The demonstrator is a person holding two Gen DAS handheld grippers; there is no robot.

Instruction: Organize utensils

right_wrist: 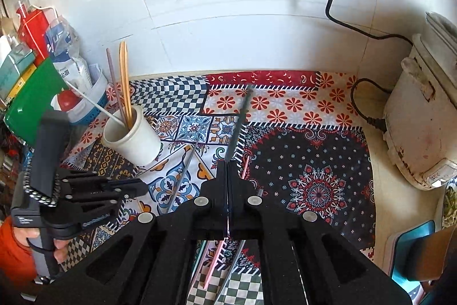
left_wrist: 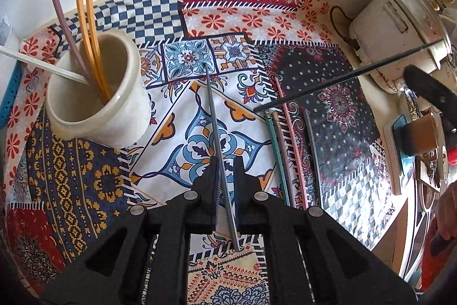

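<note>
A cream ceramic cup stands on the patchwork cloth with two yellow chopsticks, a mauve one and a white one in it. My left gripper is shut on a grey chopstick, right of the cup. My right gripper is shut on a dark chopstick, which is lifted off the cloth. Several chopsticks, green, pink and grey, lie on the cloth; pink ones show under my right gripper.
A white rice cooker with a black cable stands at the right by the tiled wall. Boxes, bags and a green lid crowd the left. A teal-topped flat device lies at the cloth's right edge.
</note>
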